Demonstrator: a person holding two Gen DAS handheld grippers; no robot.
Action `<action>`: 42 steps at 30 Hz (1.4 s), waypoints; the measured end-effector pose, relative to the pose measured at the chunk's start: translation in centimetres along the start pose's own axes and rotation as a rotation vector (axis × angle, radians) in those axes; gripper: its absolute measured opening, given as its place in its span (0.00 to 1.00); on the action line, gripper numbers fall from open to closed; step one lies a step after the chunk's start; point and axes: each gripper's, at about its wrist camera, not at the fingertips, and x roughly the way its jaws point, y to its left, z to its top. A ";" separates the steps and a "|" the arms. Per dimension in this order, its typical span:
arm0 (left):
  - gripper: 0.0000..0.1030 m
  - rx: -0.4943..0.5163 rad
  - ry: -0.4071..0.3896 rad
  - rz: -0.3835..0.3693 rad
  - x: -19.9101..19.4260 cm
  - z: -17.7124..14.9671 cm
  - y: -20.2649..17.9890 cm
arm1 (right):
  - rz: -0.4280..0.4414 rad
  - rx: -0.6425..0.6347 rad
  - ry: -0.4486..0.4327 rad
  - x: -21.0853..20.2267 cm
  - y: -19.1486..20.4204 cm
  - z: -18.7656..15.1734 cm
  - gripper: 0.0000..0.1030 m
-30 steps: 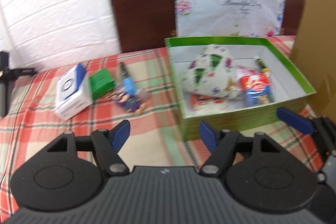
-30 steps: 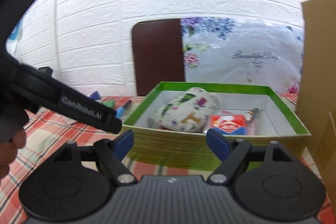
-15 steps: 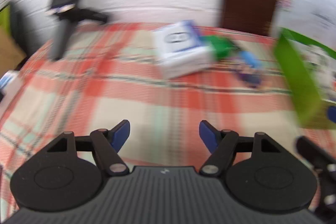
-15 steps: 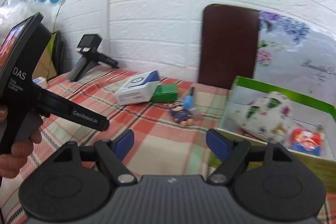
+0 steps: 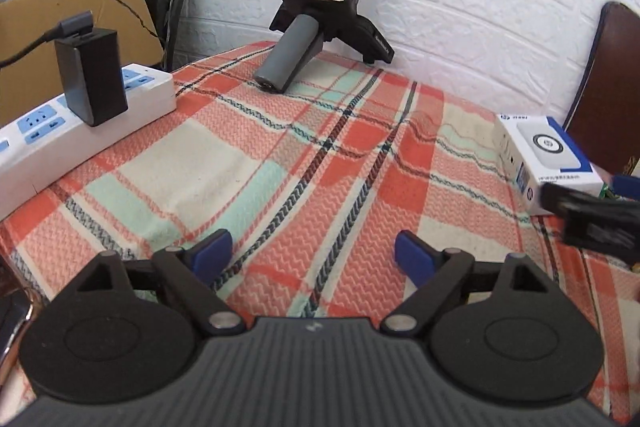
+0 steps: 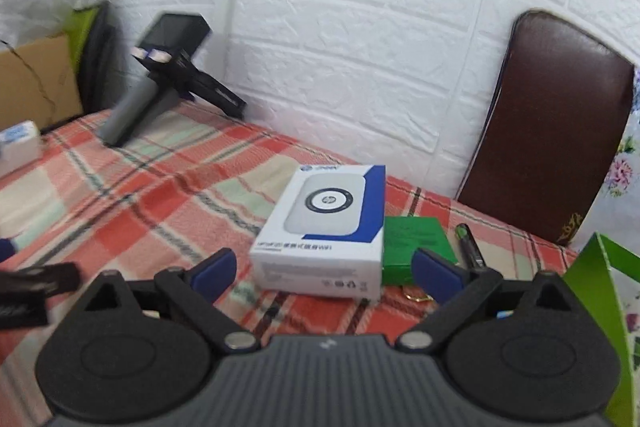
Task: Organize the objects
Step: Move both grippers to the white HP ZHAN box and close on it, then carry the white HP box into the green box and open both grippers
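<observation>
A white and blue box (image 6: 326, 227) lies on the plaid cloth just ahead of my right gripper (image 6: 324, 269). The right jaws are opening wide, and the box's near edge shows between the blue pads without touching them. A small green box (image 6: 416, 247) and a dark pen (image 6: 470, 247) lie right of it. The green storage box's corner (image 6: 596, 291) shows at the right edge. My left gripper (image 5: 312, 253) hovers over bare cloth, its jaws opening with nothing between them. The white and blue box (image 5: 548, 159) sits at its far right, with part of the right gripper in front.
A spare black handheld gripper with a screen (image 5: 320, 15) rests near the wall. A white power strip (image 5: 80, 123) with a black adapter (image 5: 90, 71) lies at the left edge. A cardboard box (image 5: 60, 27) and a brown chair back (image 6: 552, 147) stand beyond the table.
Both grippers have swung left, away from the green storage box. Both jaws stand wider than before. The white and blue box now sits right in front of the right gripper.
</observation>
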 end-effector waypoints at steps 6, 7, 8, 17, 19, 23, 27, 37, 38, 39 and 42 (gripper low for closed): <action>0.87 -0.016 -0.011 -0.014 0.1 0.0 0.2 | 0.003 -0.028 0.059 2.2 -0.1 -0.1 0.78; 0.87 -0.017 -0.011 -0.015 0.1 0.0 0.2 | 0.026 -0.028 0.063 1.7 -0.1 -0.4 0.78; 0.87 -0.017 -0.011 -0.015 0.1 0.0 0.2 | 0.046 -0.035 0.066 1.0 0.0 -0.8 0.78; 0.88 0.032 0.014 -0.011 0.1 -0.1 -0.5 | 0.269 0.076 0.138 -9.4 -2.2 -8.0 0.78; 0.88 0.060 0.029 -0.006 -0.3 -0.1 -1.0 | 0.286 0.109 0.160 -11.5 -2.8 -9.5 0.77; 0.87 0.079 0.057 -0.040 -2.8 -0.3 -2.1 | 0.273 0.102 0.128 -15.3 -2.4 -11.8 0.80; 0.87 0.039 0.133 -0.216 -6.2 -0.4 -3.4 | 0.284 0.086 0.108 -16.1 -2.3 -12.1 0.89; 0.80 0.002 0.410 -0.442 -6.0 -2.7 -8.1 | 0.289 0.086 0.089 -14.3 -2.8 -11.4 0.86; 0.73 0.015 0.389 -0.441 -6.1 -2.8 -8.5 | 0.307 0.070 0.101 -14.0 -2.5 -11.4 0.79; 0.67 0.027 0.378 -0.461 -6.2 -2.8 -8.9 | 0.305 0.062 0.093 -13.9 -2.3 -11.3 0.79; 0.56 0.024 0.389 -0.494 -6.9 -2.3 -9.7 | 0.302 0.091 0.078 -14.1 -2.8 -11.4 0.79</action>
